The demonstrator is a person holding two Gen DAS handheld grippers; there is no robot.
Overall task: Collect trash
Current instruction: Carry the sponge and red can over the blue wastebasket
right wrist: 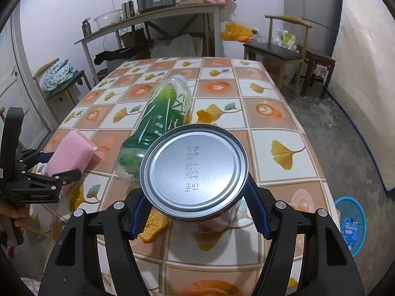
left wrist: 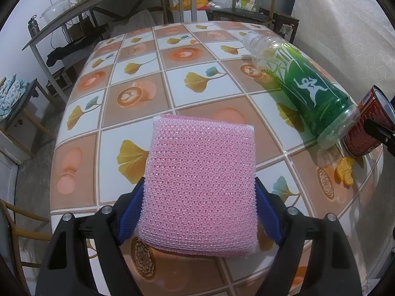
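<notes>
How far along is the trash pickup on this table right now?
Done: nothing visibly binned from the table yet, though the blue basket on the floor holds something. In hand: the left tongs grip the pink sponge; the right tongs clamp the can. Left: the green bottle lying on the table and an orange scrap.

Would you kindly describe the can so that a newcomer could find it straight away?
Start at the table with the leaf-and-cup tiled cloth and go to its near edge, by the lying green bottle. There the right gripper holds the can: red-sided, its plain silver end bearing a printed date code.
</notes>
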